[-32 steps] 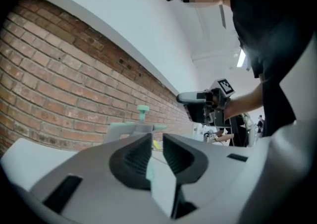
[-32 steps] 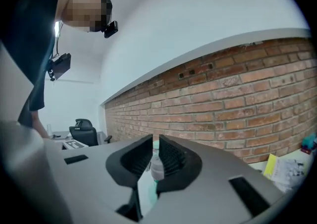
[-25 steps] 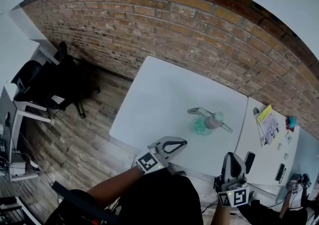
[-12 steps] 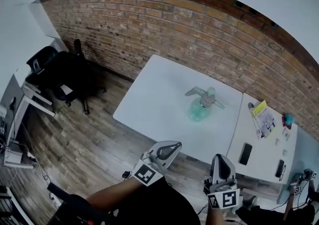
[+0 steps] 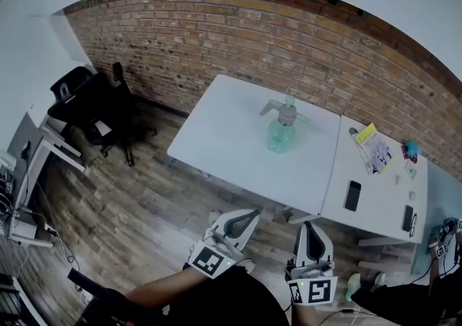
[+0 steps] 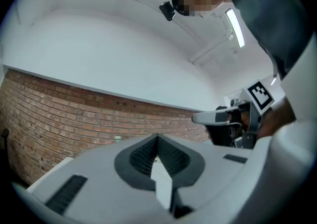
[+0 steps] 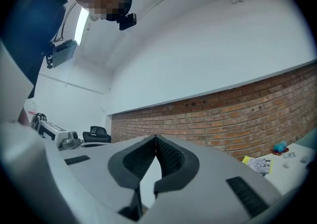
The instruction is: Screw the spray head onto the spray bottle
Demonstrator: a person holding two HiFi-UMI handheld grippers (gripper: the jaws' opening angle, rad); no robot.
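A pale-green see-through spray bottle (image 5: 280,135) stands upright on the white table (image 5: 231,146), with its grey-white spray head (image 5: 284,109) on top. Both grippers hang well short of the table, over the wooden floor, near the bottom of the head view. My left gripper (image 5: 252,214) is shut and empty; in the left gripper view its jaws (image 6: 157,137) meet at a point against the brick wall. My right gripper (image 5: 307,226) is also shut with nothing in it (image 7: 155,138). It shows at the right of the left gripper view as well, as the right gripper (image 6: 198,117).
A second white table (image 5: 382,198) adjoins on the right with a black phone (image 5: 352,195), a yellow booklet (image 5: 371,147) and small items. Black office chairs (image 5: 85,103) and a desk stand at the left. A brick wall (image 5: 216,43) runs behind.
The view has backed away from the table. Both grippers, still shut, have come off the table's near edge and now hang over the floor. The bottle stays in place.
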